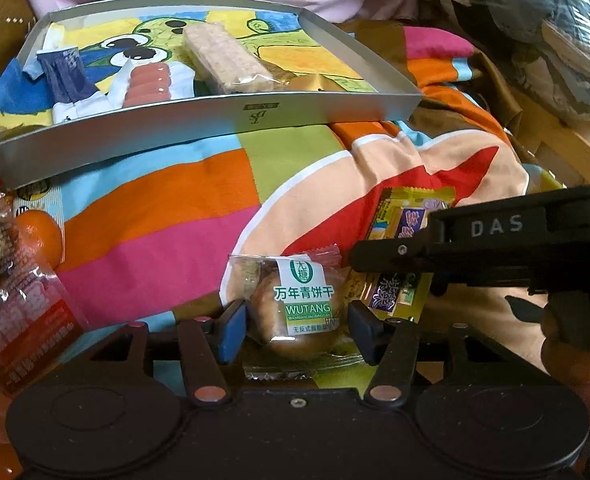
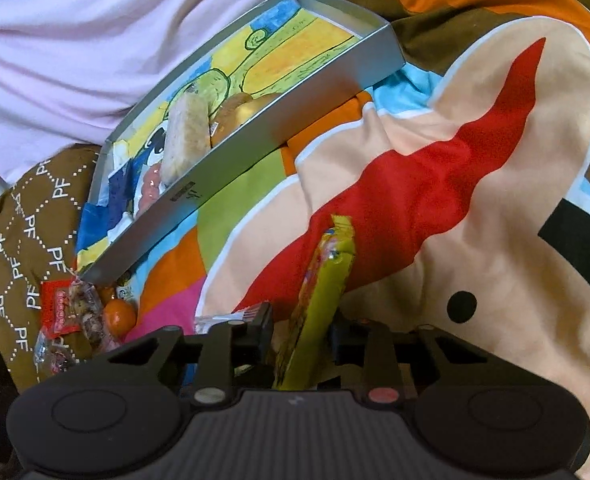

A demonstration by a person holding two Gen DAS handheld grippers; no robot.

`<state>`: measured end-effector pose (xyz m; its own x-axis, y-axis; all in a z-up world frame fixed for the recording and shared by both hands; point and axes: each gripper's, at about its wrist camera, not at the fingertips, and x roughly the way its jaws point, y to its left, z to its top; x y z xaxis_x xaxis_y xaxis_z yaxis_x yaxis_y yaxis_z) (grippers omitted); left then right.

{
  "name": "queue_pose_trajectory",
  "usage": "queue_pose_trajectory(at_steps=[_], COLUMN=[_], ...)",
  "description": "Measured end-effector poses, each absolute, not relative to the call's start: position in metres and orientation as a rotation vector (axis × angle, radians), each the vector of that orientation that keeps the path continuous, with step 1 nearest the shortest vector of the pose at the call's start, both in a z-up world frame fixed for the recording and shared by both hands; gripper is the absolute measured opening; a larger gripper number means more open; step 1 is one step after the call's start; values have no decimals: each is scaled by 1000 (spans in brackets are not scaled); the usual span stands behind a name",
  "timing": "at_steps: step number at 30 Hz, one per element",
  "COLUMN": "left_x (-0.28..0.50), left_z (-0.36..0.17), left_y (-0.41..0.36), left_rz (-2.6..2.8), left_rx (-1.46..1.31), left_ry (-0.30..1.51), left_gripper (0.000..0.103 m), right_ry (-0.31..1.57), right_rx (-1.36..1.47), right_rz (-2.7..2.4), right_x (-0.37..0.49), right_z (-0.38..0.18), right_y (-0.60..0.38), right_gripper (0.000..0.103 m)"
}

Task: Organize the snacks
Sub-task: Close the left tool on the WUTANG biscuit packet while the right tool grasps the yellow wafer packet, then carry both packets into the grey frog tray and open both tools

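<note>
Right gripper [image 2: 301, 344] is clamped on a yellow snack packet [image 2: 323, 292], long axis pointing up and away over the blanket [image 2: 475, 200]; left gripper [image 1: 297, 326] sits half open around a wrapped biscuit [image 1: 299, 312], pads apparently just clear of it. Both loads need to go up toward the far edge, to the tray [image 1: 215, 120]. It already holds a wafer bar [image 1: 227, 60], a pink sausage pack [image 1: 147, 82] and a blue packet [image 1: 65, 74].
</note>
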<state>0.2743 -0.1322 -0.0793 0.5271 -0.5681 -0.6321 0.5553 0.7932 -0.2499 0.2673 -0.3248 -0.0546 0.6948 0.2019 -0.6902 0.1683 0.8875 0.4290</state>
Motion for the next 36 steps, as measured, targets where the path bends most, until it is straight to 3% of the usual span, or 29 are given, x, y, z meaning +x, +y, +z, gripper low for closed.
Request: queue_pose_trajectory(at_steps=[9, 22, 36], left_x=[265, 251, 245], left_z=[-81, -84, -57], left_y=[-147, -160, -134], left_rz=[-653, -607, -548], left_rx=[109, 250, 7], left_ry=[728, 650, 507], left_gripper=[60, 50, 48], right_ry=[755, 752, 607], right_rx=[264, 247, 73], right_rz=[-47, -35, -37], right_x=[256, 256, 244], right_z=[-32, -32, -20], right_y=[-309, -309, -296], right_gripper=[13, 13, 12])
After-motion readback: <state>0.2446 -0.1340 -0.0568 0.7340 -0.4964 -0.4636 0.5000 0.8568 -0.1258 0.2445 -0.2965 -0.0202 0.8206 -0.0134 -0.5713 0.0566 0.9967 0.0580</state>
